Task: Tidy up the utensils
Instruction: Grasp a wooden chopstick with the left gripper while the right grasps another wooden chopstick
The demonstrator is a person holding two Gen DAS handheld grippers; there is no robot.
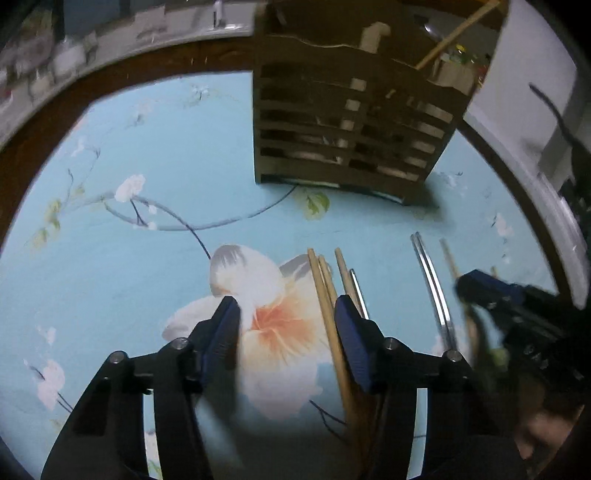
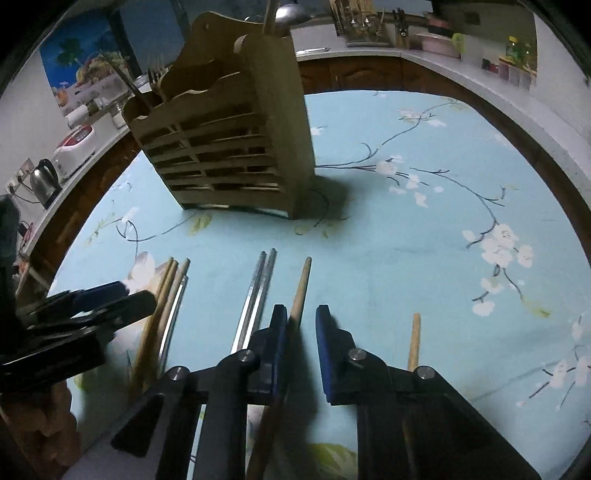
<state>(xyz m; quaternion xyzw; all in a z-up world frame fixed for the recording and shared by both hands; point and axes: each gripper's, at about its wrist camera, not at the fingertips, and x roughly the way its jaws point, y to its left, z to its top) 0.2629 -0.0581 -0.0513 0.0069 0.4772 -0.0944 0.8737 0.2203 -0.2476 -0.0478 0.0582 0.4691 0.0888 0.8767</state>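
A slatted wooden utensil holder stands on the floral blue tablecloth; it also shows in the right wrist view, with a fork and chopsticks in it. Wooden chopsticks and a metal pair lie in front of it. My left gripper is open, with a wooden chopstick just inside its right finger. My right gripper is open low over the cloth, and a wooden chopstick lies between its fingers against the left one. Metal chopsticks lie to its left, another wooden stick to its right.
The table's dark wooden rim curves around the cloth. Counters behind hold a kettle, jars and a cutlery rack. The left gripper shows at the left of the right wrist view, beside more chopsticks.
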